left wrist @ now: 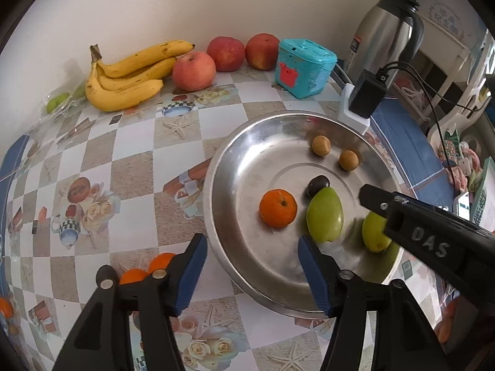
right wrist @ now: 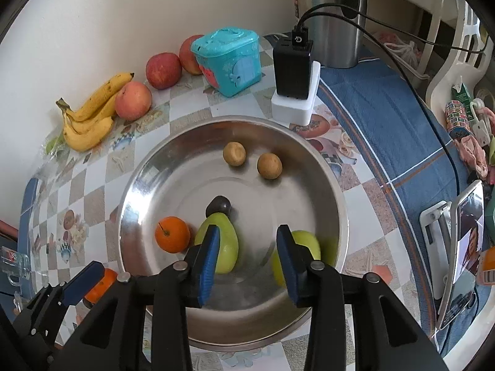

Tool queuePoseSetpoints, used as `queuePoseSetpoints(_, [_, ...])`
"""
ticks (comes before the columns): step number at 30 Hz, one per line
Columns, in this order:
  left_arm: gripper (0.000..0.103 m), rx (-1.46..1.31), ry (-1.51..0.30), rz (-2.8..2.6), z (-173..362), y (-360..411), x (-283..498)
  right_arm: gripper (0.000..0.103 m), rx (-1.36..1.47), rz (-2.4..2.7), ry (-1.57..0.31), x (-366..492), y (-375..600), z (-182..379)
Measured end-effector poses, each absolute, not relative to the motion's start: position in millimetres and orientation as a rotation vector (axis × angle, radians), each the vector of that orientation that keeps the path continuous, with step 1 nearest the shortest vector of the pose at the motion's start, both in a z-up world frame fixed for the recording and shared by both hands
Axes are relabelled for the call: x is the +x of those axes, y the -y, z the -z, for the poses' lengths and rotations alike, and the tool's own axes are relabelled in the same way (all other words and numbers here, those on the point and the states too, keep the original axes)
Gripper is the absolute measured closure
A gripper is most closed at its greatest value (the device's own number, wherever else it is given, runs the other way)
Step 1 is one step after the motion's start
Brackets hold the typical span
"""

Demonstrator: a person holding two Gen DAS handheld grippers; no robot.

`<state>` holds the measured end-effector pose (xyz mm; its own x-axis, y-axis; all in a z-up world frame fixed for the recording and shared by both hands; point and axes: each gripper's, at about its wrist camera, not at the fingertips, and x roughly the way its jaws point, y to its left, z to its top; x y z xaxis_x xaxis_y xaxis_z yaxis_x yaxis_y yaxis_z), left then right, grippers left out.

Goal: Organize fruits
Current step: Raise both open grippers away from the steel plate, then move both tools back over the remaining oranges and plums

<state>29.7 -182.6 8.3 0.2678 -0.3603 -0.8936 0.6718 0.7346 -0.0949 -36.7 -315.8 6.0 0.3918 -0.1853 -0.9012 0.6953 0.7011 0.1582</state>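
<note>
A wide metal dish [right wrist: 324,185] sits on a checked worktop [left wrist: 130,142]. The right tool [right wrist: 247,256] hangs over the dish's near side, jaws partly apart and holding nothing. One green fruit [right wrist: 227,244] lies just beyond its left finger, and a second green fruit [right wrist: 304,242] lies just behind its right finger; bare metal shows between the fingers. A small orange [right wrist: 172,234] lies left of this tool, a dark fruit [right wrist: 219,206] just ahead, and two tan round fruits [right wrist: 234,153] farther ahead.

The left tool [left wrist: 252,266] is open about halfway and empty. It straddles the dish's near rim, its right finger inside the dish beside the first green fruit. More small oranges [left wrist: 161,261] lie on the worktop by its left finger. Bananas [left wrist: 123,77] and three apples [left wrist: 194,70] lie far ahead along the wall.
</note>
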Motion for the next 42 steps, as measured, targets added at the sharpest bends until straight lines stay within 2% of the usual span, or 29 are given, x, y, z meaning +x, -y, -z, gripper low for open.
queuePoseSetpoints(4, [0.031,0.314,-1.097,0.694,-10,177,35,0.064,0.577,0.599,-1.007,-37,317,-14])
queuePoseSetpoints(10, [0.015,0.275,-1.091,0.651,-17,166,45,0.064,0.564,0.601,-0.969,-40,316,-33])
queuePoseSetpoints(12, [0.006,0.263,-1.088,0.629,-19,161,50,0.063,0.556,0.602,-0.956,-42,315,-40])
queuePoseSetpoints(16, [0.000,0.236,-1.081,0.585,-22,151,58,0.056,0.543,0.605,-0.929,-45,313,-51])
queuePoseSetpoints(28, [0.000,0.208,-1.103,0.492,-14,133,75,0.056,0.539,0.567,-0.934,-41,310,-50])
queuePoseSetpoints(34, [0.000,0.210,-1.111,0.478,-11,130,79,0.056,0.652,0.473,-0.906,-42,315,-39])
queuePoseSetpoints(39, [0.000,0.212,-1.117,0.464,-9,127,82,0.056,0.503,0.587,-1.000,-33,306,-30])
queuePoseSetpoints(40, [0.000,0.212,-1.118,0.462,-9,126,82,0.055,0.499,0.590,-1.003,-33,307,-28])
queuePoseSetpoints(42, [0.000,0.214,-1.119,0.457,-8,125,83,0.031,0.510,0.593,-1.016,-32,307,-24])
